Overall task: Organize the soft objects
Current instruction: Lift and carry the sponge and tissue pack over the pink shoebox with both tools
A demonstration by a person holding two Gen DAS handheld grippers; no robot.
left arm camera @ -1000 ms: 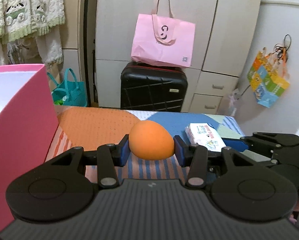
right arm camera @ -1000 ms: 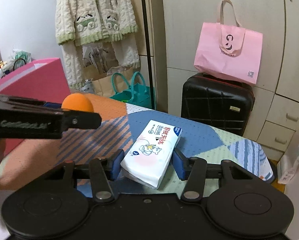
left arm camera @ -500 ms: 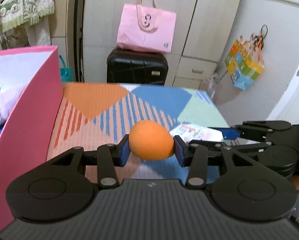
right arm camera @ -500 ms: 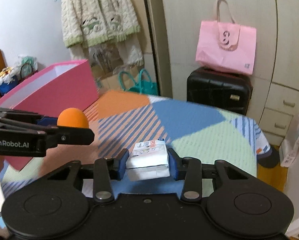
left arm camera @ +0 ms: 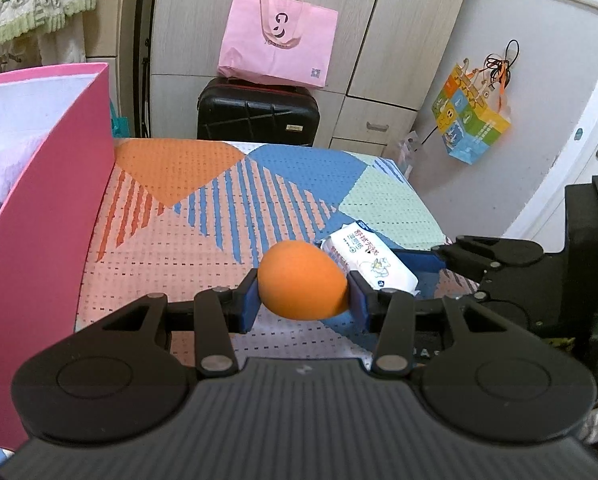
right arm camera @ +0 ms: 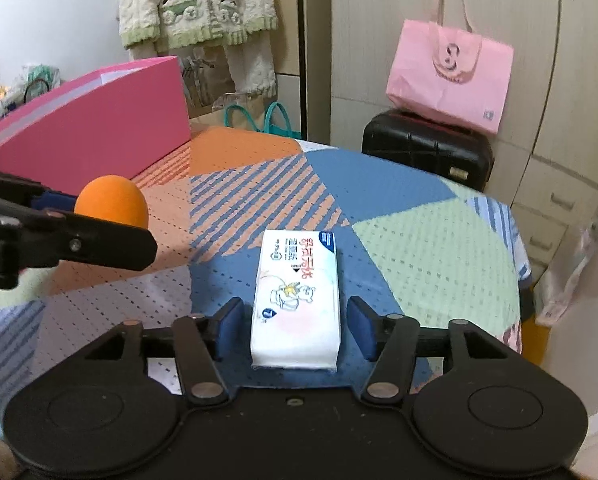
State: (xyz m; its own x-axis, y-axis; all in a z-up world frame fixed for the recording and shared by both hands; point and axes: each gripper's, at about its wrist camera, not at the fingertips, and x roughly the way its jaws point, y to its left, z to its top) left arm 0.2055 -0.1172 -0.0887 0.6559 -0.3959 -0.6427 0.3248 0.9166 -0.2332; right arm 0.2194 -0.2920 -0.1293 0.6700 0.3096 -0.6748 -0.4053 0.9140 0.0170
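The orange foam ball (left arm camera: 302, 280) is clamped between the fingers of the left gripper (left arm camera: 302, 294), above the patterned desk (left arm camera: 203, 236). The pink box (left arm camera: 47, 216) lies just to its left. The tissue pack (right arm camera: 297, 300) rests on the desk between the fingers of the right gripper (right arm camera: 295, 326), which have just been opening; a gap is seen on both sides, so it is not gripped. Its long axis runs straight ahead along those fingers. Chinese characters are printed on the pack but cannot be read with certainty; a cartoon bear is shown.

Pink tote bag (left arm camera: 279, 38) atop black suitcase (left arm camera: 257, 114).
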